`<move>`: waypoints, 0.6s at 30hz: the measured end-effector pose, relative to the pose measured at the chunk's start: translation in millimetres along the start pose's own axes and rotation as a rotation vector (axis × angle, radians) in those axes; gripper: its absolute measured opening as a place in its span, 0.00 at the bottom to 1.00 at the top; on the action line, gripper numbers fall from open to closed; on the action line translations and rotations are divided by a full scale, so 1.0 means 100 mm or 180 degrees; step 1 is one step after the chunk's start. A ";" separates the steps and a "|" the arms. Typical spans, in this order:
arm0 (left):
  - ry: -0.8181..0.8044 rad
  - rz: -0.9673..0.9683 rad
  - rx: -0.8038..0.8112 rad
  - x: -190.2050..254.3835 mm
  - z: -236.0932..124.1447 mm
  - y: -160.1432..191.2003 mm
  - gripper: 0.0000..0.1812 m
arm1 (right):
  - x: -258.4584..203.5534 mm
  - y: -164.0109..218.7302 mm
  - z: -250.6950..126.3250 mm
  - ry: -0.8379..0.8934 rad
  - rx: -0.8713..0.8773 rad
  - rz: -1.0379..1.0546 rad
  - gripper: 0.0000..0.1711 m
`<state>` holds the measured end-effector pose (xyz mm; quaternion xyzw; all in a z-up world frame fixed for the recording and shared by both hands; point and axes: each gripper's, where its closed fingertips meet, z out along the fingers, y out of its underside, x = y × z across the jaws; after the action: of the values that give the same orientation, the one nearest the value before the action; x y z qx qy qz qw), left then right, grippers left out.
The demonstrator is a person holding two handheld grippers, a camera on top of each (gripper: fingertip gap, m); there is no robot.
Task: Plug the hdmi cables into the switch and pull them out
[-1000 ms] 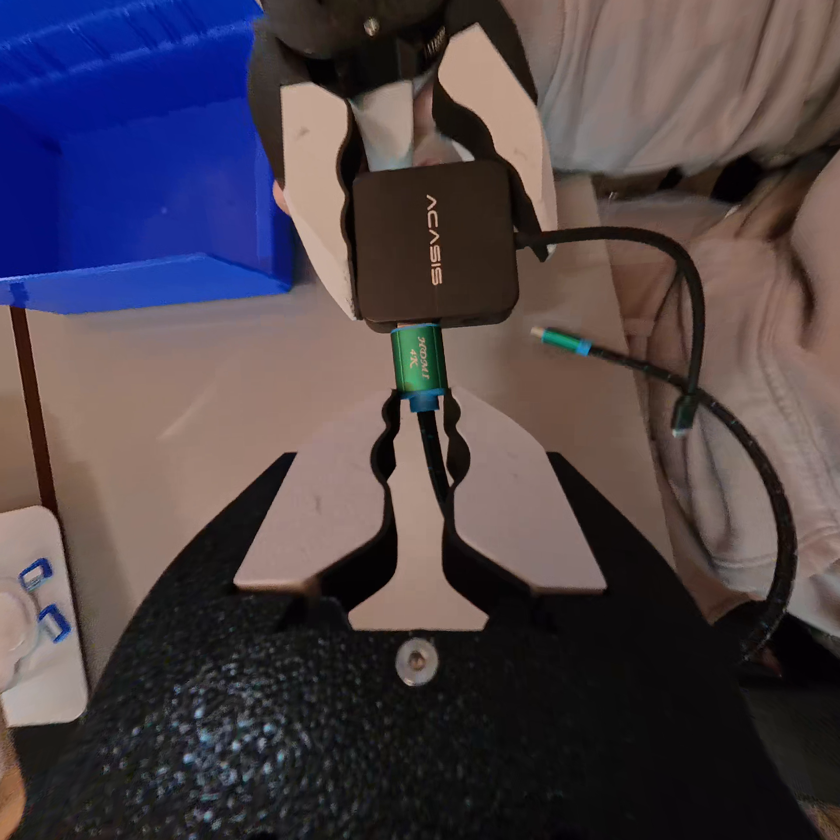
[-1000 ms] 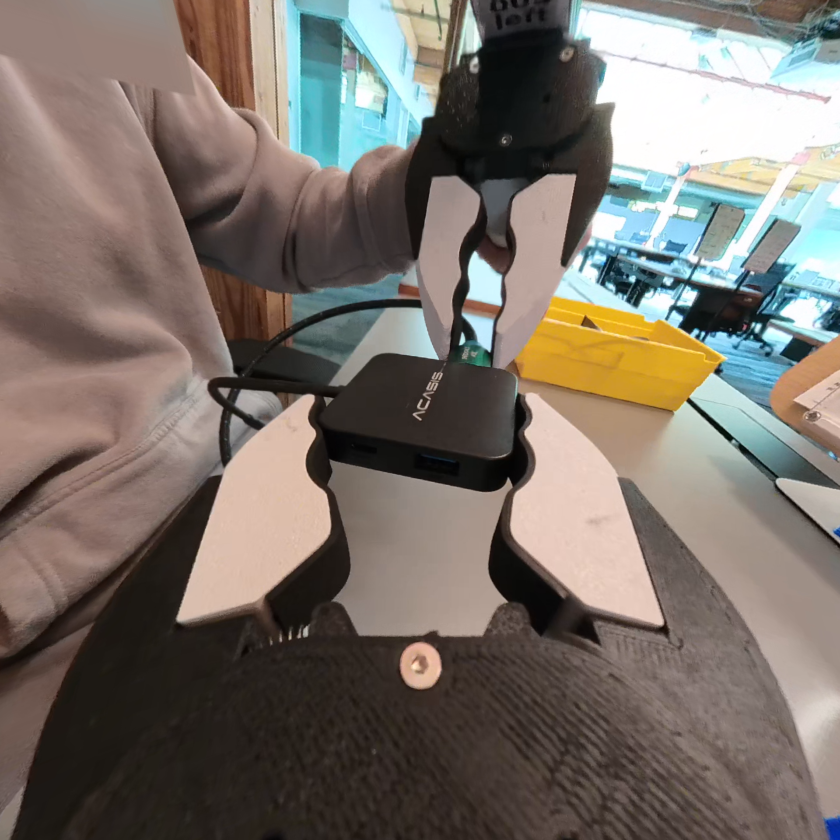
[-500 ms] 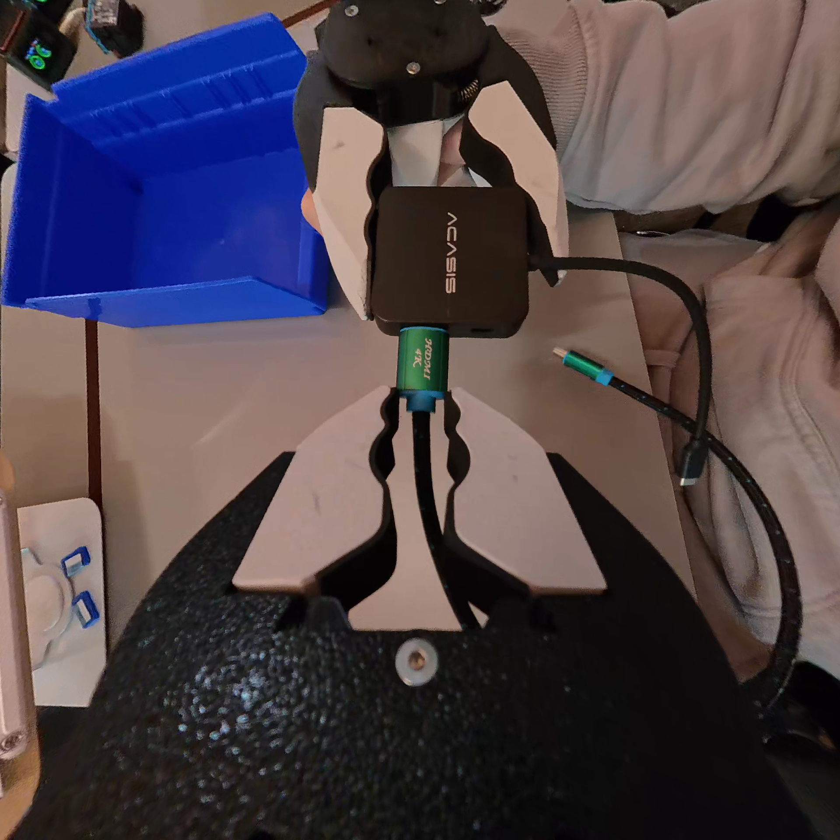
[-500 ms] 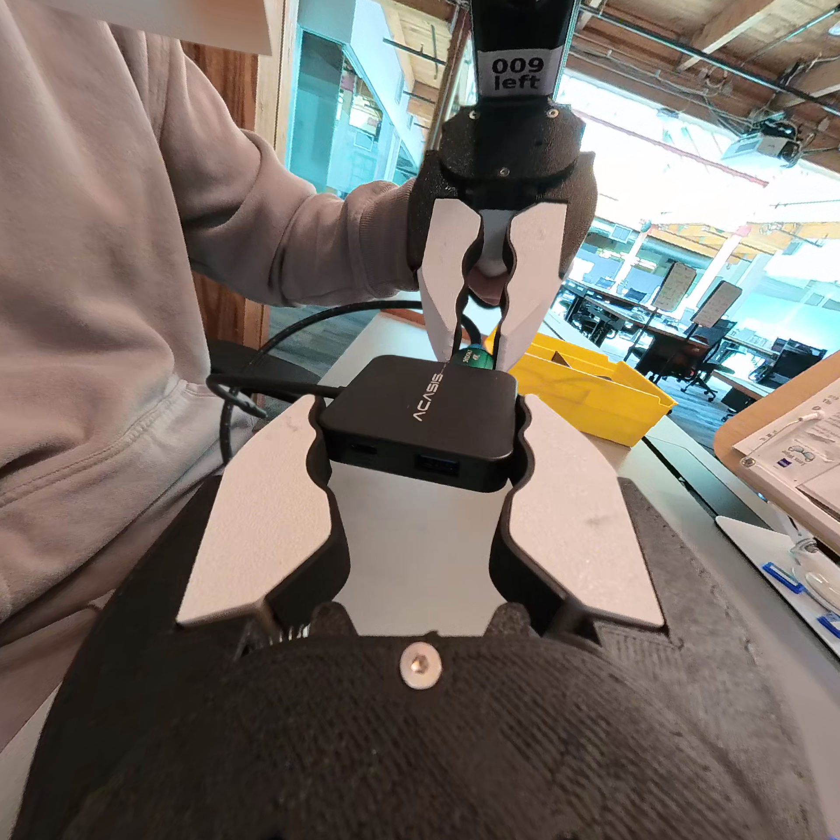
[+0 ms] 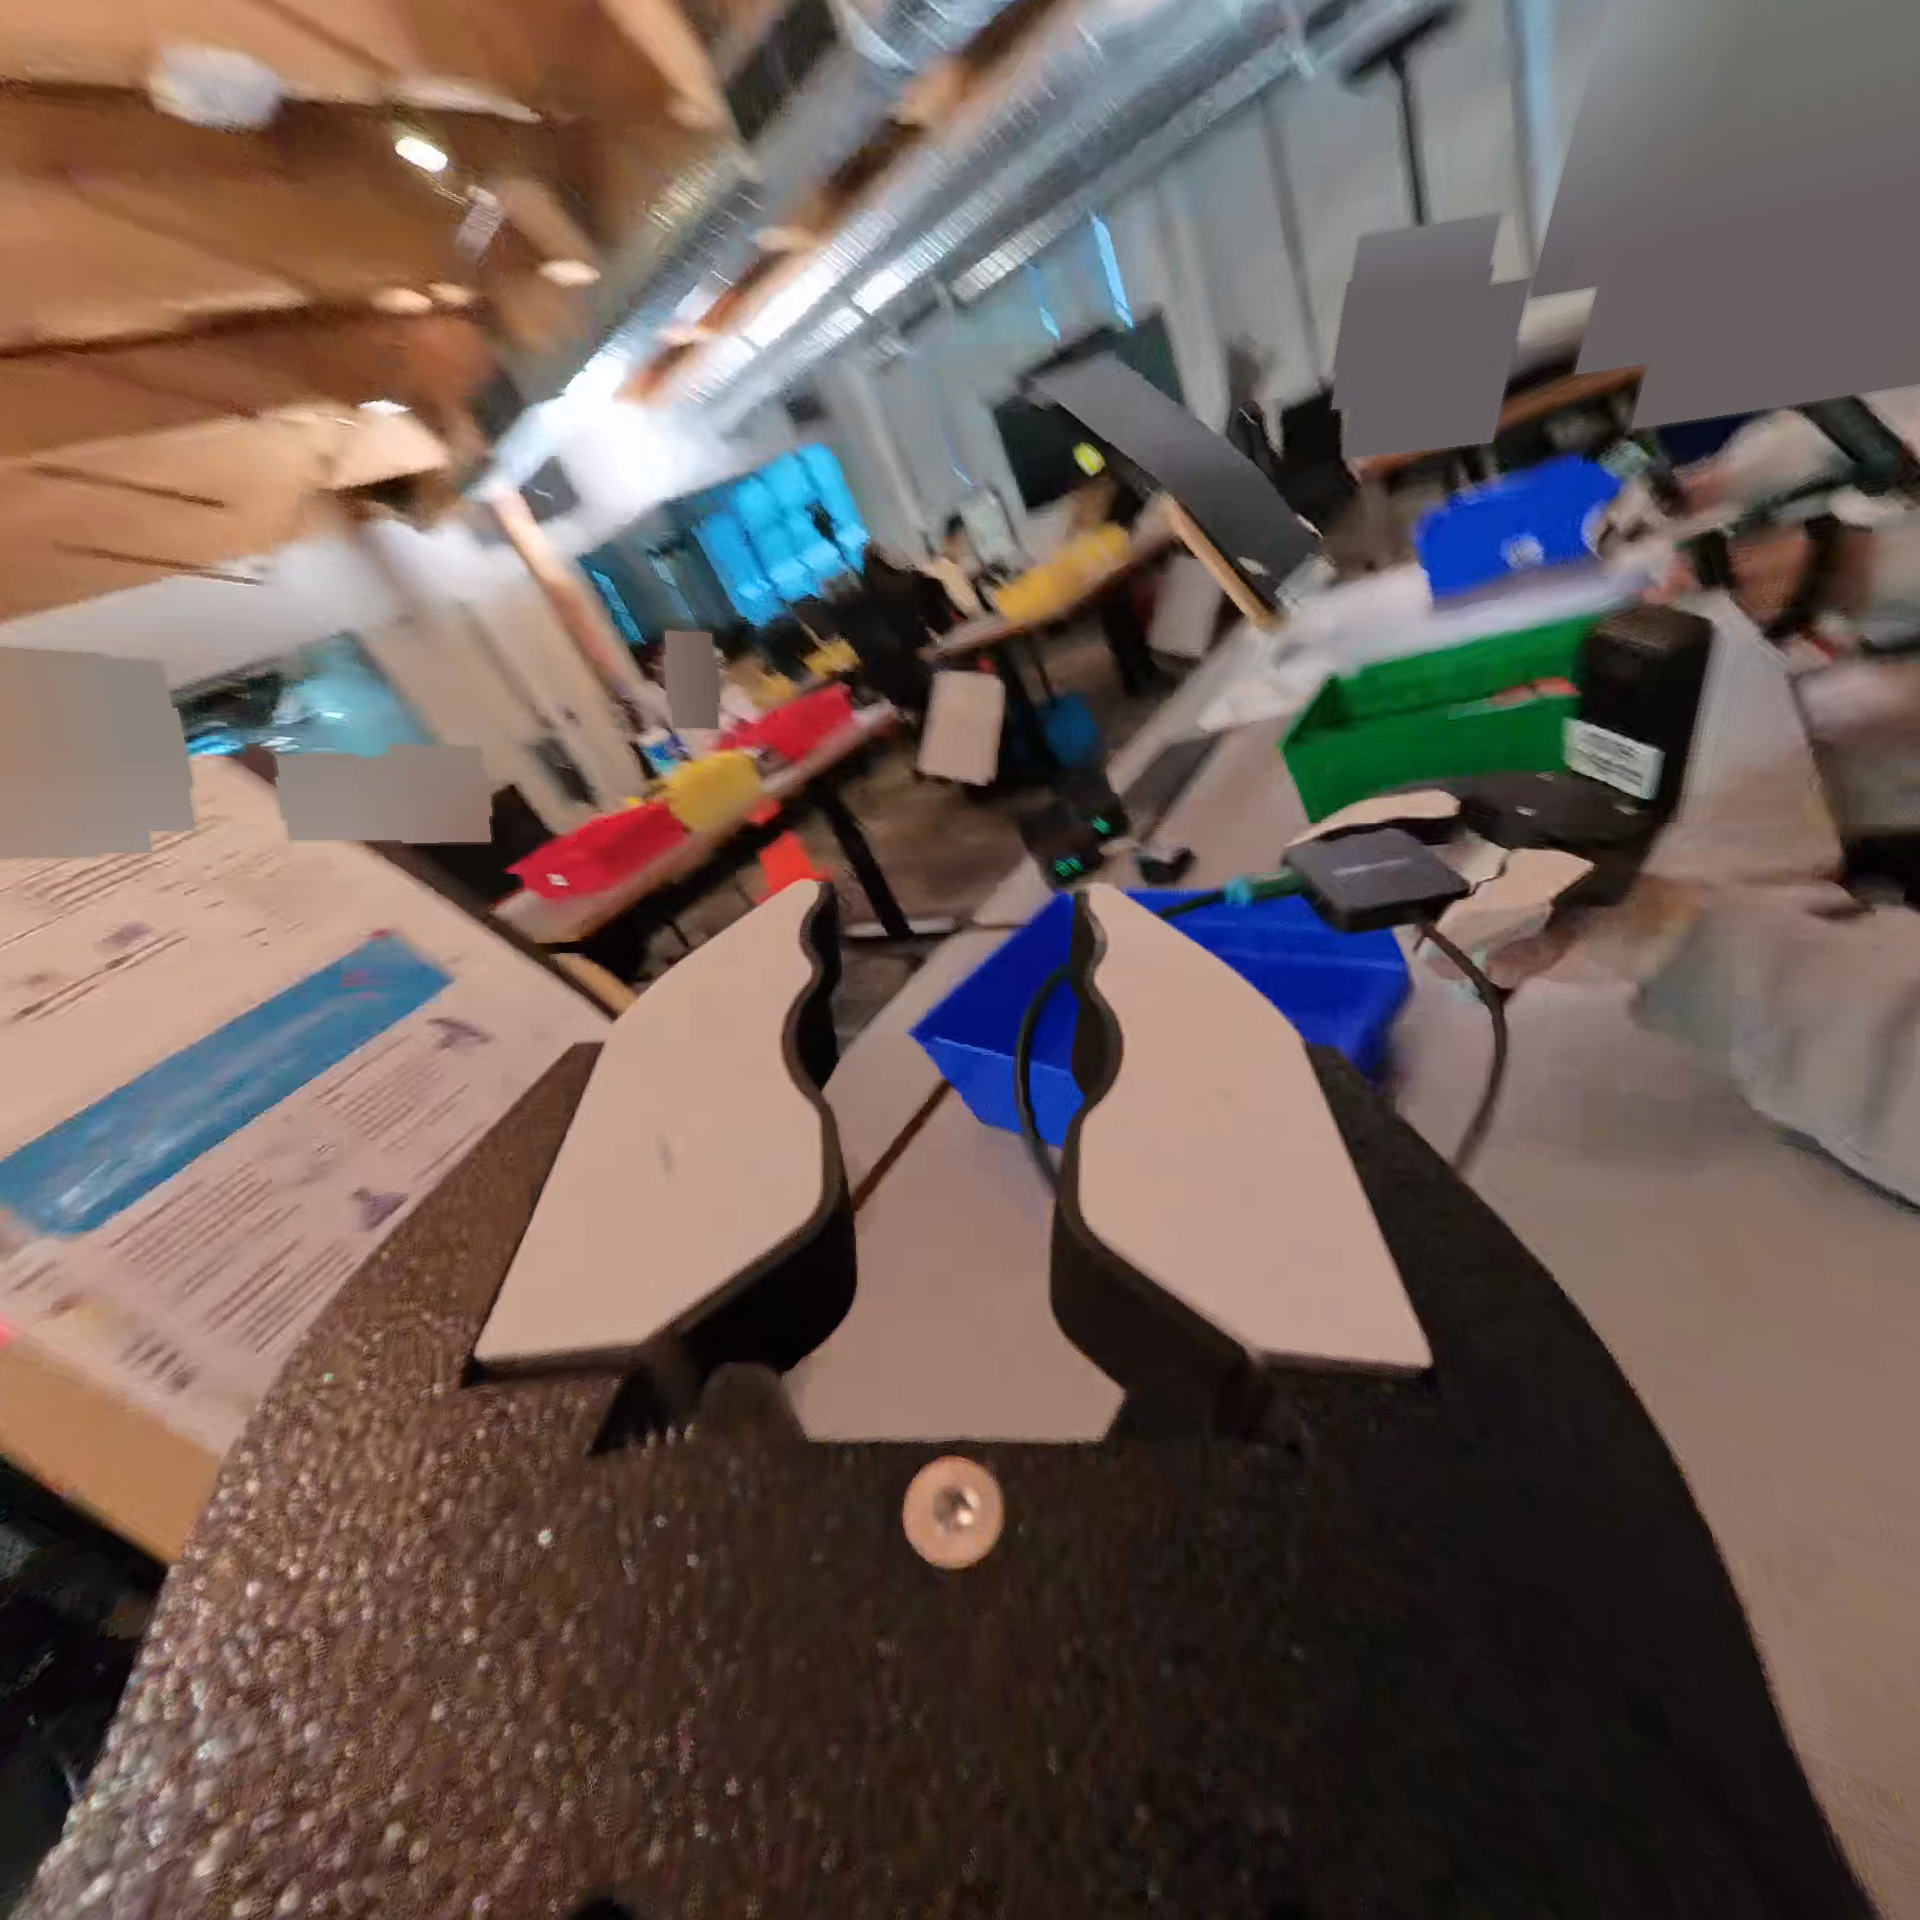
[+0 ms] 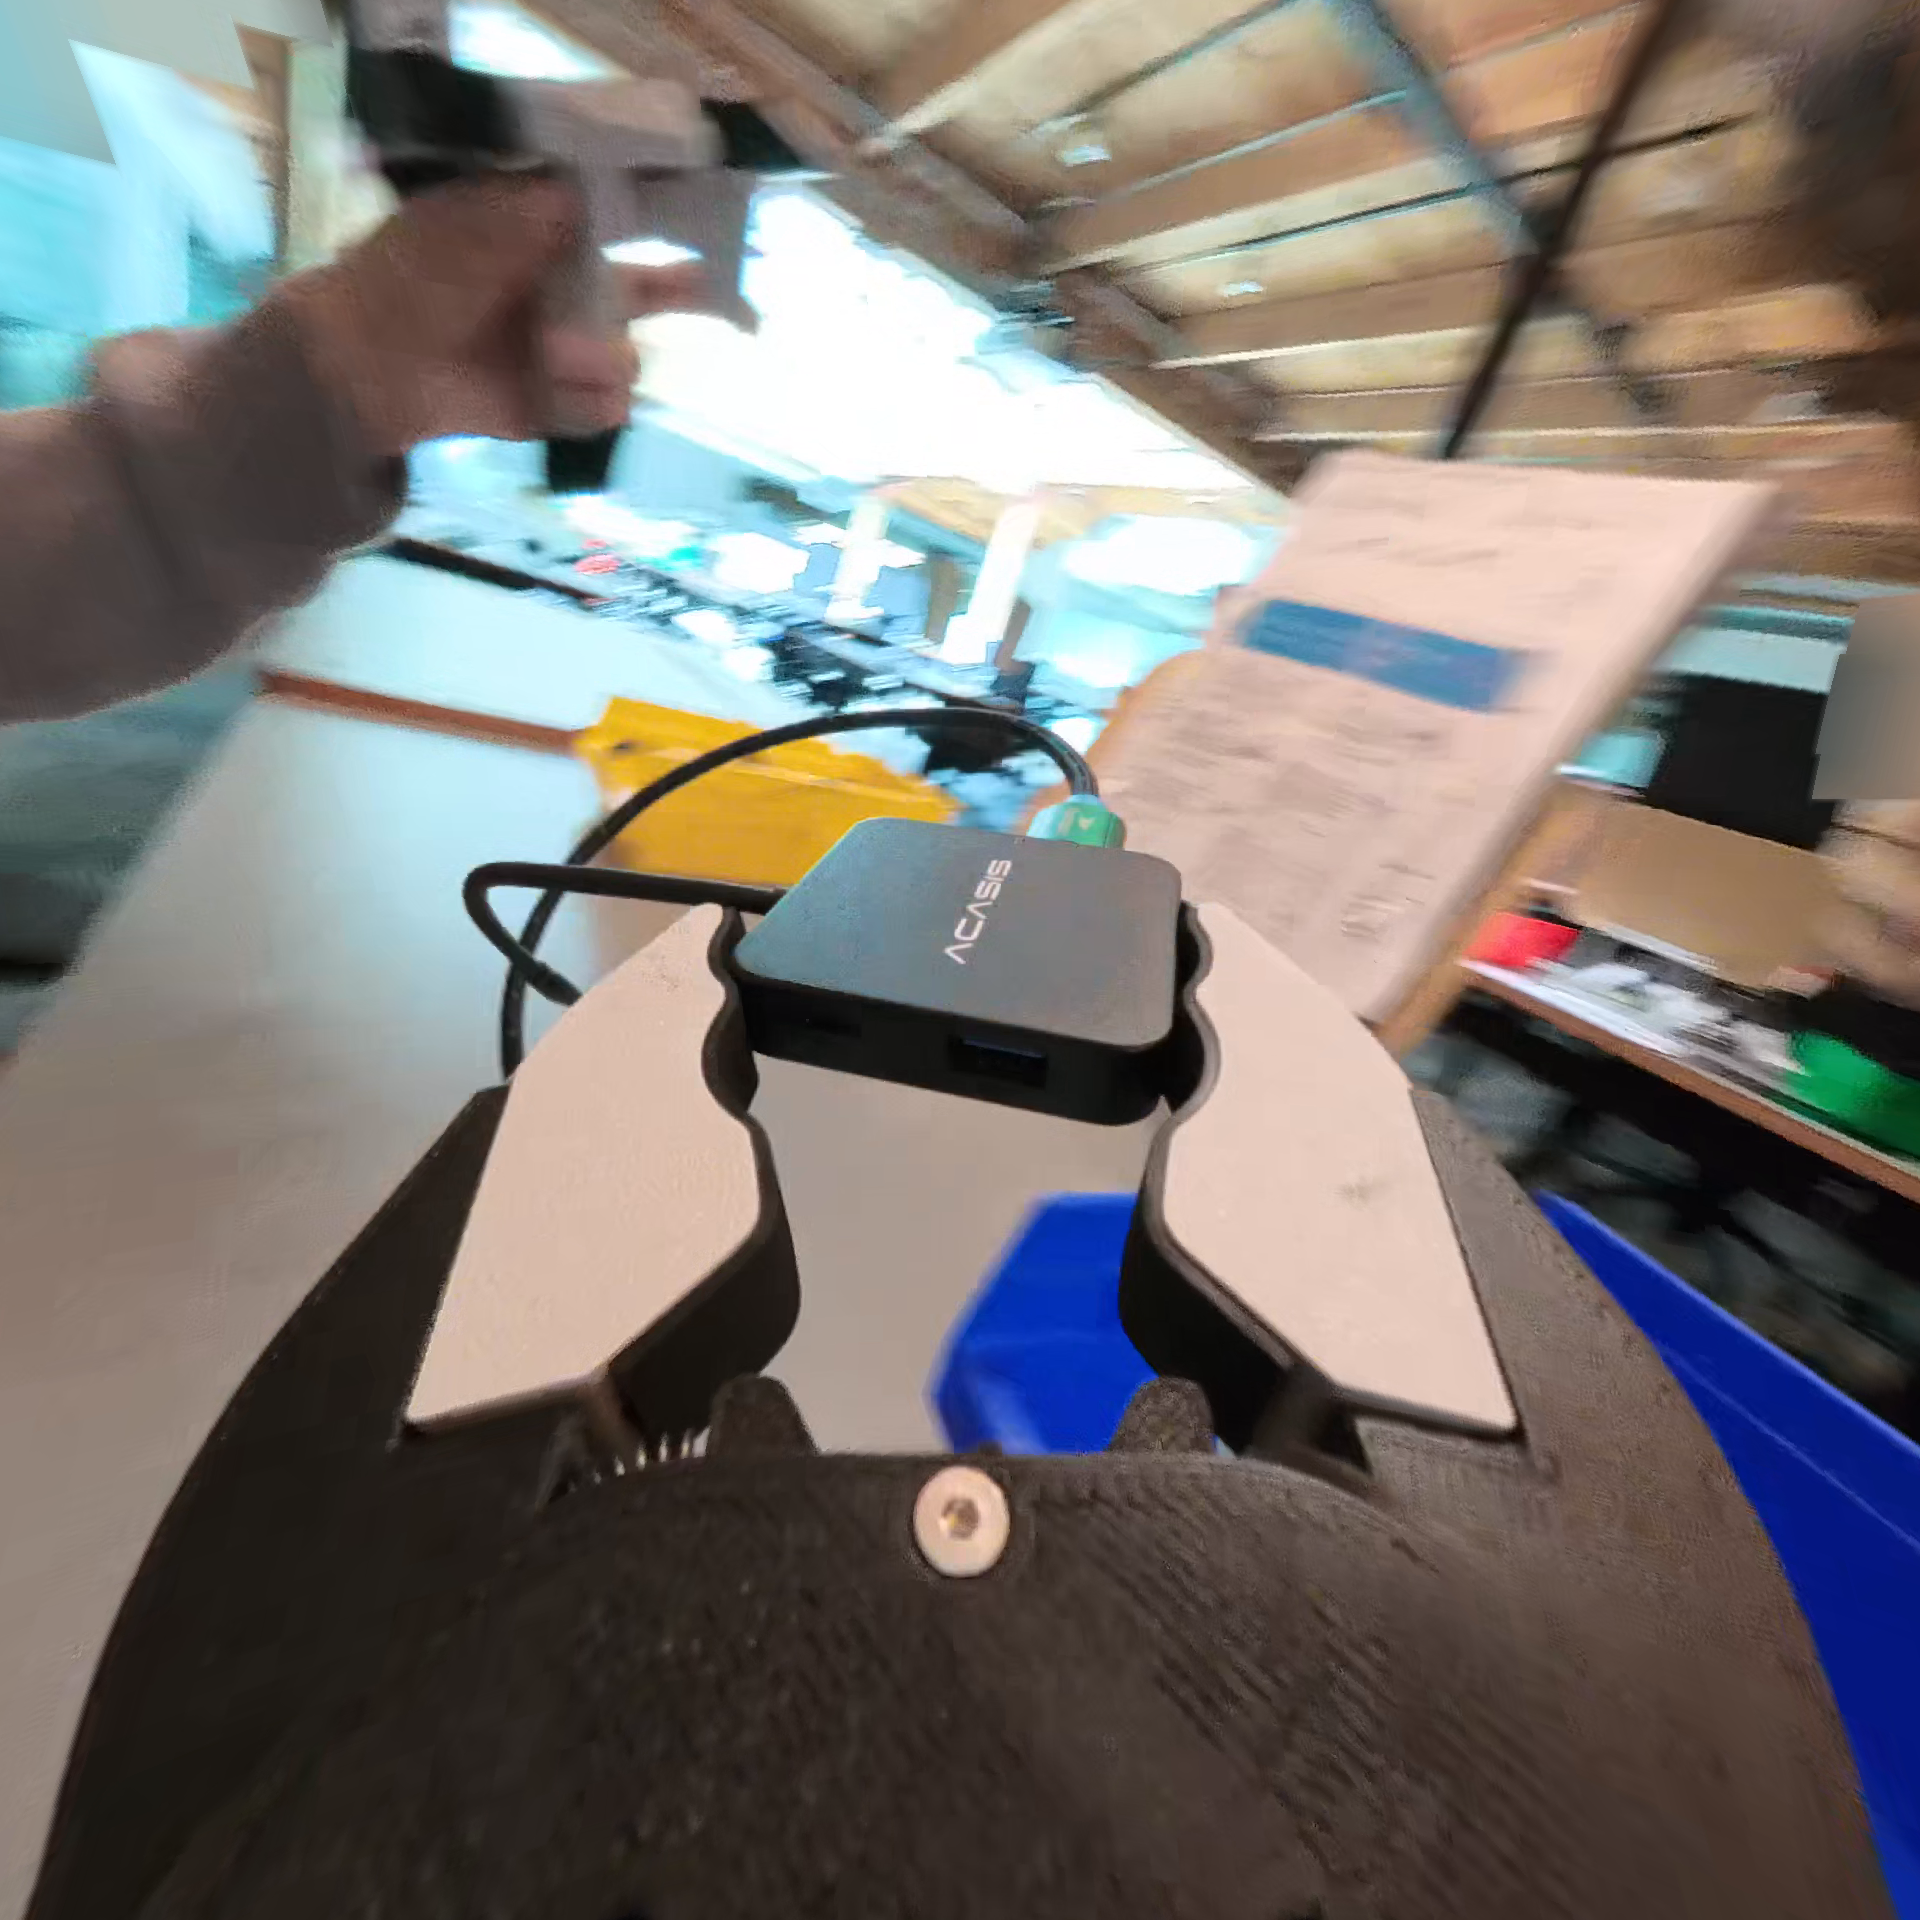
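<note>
My right gripper (image 6: 951,935) is shut on the black switch (image 6: 966,961), gripping its two sides and holding it in the air. A green HDMI plug (image 6: 1075,826) sits in the switch's far side, and its black cable (image 6: 831,727) arcs away to the left. My left gripper (image 5: 951,899) is open and empty, well to the left of the switch (image 5: 1371,878). The green plug (image 5: 1262,886) also shows there, and the cable (image 5: 1029,1039) hangs down behind my right finger. Both views are motion-blurred.
A blue bin (image 5: 1247,977) stands on the table under the switch, and its wall (image 6: 1714,1403) shows at the lower right. A yellow bin (image 6: 748,769) is farther back. A tilted board with paper sheets (image 6: 1403,707) stands at the right. The person's hand (image 6: 447,312) is raised at the upper left.
My left gripper has opened, let go of the cable and swung up and away to the left. My right gripper has carried the switch, plug still in, over the blue bin.
</note>
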<state>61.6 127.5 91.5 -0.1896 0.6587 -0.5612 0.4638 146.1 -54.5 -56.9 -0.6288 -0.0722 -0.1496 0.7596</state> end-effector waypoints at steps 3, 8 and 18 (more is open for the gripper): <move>-0.0142 -0.0299 0.0009 -0.14 -0.22 0.28 0.22 | 0.71 -0.08 -0.43 0.1335 0.0134 0.0126 0.46; 0.0165 -0.0761 -0.0727 0.15 -0.35 1.32 0.26 | 1.34 0.20 -0.92 0.3074 -0.0672 -0.0002 0.46; 0.0559 -0.1309 -0.1241 0.61 -0.48 2.17 0.27 | 1.17 1.63 -0.69 0.2405 -0.3922 0.0046 0.45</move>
<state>50.1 172.1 -134.2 -0.3553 0.7395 -0.5206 0.2365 303.0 -110.8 -187.4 -0.8487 0.2969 -0.3653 0.2411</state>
